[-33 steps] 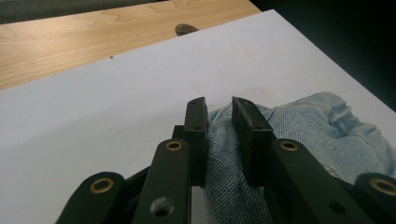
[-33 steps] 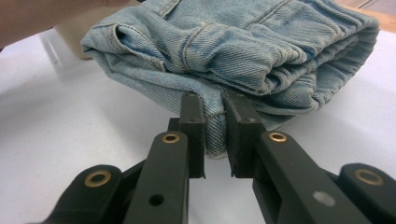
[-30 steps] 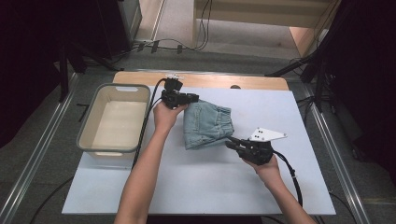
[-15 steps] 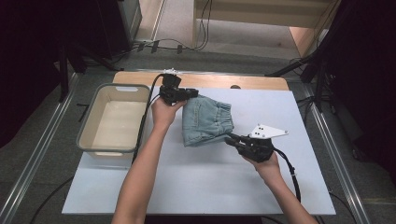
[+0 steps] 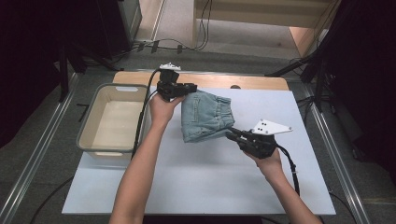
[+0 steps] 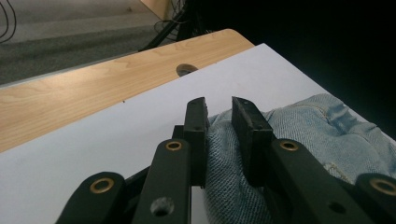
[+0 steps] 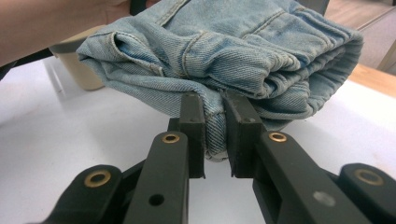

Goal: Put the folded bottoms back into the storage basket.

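Observation:
A folded pair of light-blue denim jeans (image 5: 205, 116) hangs a little above the white table sheet (image 5: 201, 177), held from two sides. My left gripper (image 5: 192, 88) is shut on the jeans' far left edge; the left gripper view has denim (image 6: 322, 135) bunched between the black jaws of that gripper (image 6: 218, 135). My right gripper (image 5: 231, 134) is shut on the near right corner. In the right gripper view the folded jeans (image 7: 233, 51) sag over the jaws of my right gripper (image 7: 215, 135), which pinch a seam.
A beige plastic bin (image 5: 95, 142) with nothing in it stands at the table's left edge. A wooden strip (image 5: 233, 80) with a round hole runs along the back. Cables trail from both grippers. Dark stands and floor surround the table.
Both grippers have risen slightly with the jeans, lifting the bundle off the sheet. The left gripper drifted a little toward the back of the table.

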